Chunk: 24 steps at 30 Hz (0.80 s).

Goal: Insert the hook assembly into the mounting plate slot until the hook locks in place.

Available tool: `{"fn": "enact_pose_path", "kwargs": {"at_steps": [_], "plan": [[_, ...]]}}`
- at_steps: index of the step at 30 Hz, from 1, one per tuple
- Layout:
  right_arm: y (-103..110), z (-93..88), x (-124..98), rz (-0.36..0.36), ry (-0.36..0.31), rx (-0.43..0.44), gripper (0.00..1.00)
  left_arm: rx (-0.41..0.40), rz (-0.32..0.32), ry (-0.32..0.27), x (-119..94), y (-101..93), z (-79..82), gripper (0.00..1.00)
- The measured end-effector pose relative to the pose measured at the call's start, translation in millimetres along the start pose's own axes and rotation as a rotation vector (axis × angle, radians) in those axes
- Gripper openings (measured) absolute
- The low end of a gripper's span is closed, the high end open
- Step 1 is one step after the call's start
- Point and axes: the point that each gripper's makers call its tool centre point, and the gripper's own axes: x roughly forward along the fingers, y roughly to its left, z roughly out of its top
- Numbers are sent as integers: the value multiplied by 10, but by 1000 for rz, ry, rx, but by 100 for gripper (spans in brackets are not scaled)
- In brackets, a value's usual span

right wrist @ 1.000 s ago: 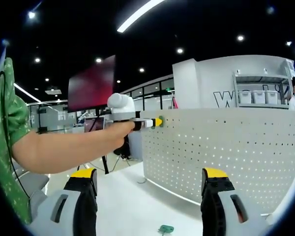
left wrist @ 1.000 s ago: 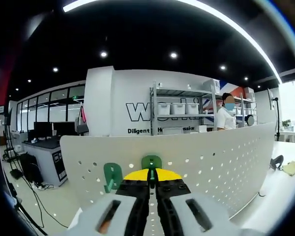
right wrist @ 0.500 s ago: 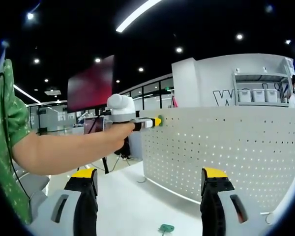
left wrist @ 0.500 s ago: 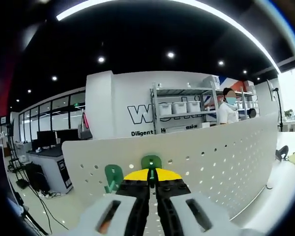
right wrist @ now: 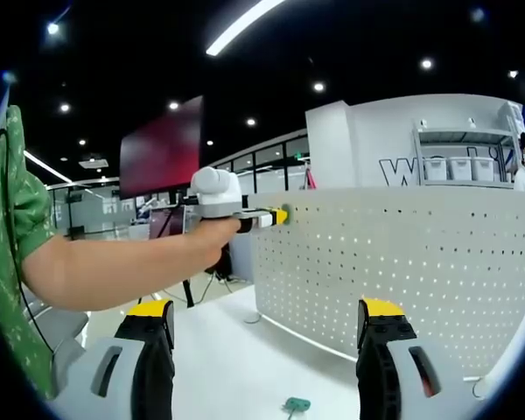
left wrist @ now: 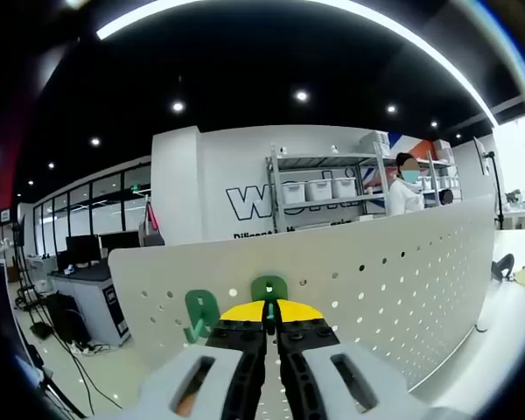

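A white perforated mounting plate [left wrist: 402, 280] stands upright in front of me. My left gripper [left wrist: 269, 313] is shut on a green hook [left wrist: 269, 288], whose round top sits against the plate near its upper left end. A second green hook [left wrist: 201, 311] hangs on the plate just to the left. In the right gripper view the left gripper [right wrist: 278, 215] meets the plate [right wrist: 402, 254] at its top left corner, held by a person's arm [right wrist: 122, 262]. My right gripper [right wrist: 264, 313] stands open, well short of the plate, with nothing between its jaws.
A loose green hook [right wrist: 296, 405] lies on the white table [right wrist: 236, 359] below the plate. Behind the plate are metal shelves with bins [left wrist: 319, 192] and a person [left wrist: 406, 191]. A dark screen [right wrist: 162, 149] stands at the left.
The left gripper view has shifted slightly, so the plate sits a little differently in it. The held hook stays at the same spot on the plate. The right gripper has not moved.
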Motion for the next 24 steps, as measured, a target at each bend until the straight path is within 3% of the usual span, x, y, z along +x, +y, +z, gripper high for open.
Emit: {"fn": "enact_pose_path", "kwargs": {"at_steps": [24], "plan": [[18, -46, 0, 7, 13, 6, 88, -30, 25, 44, 12, -4, -10, 3]]}}
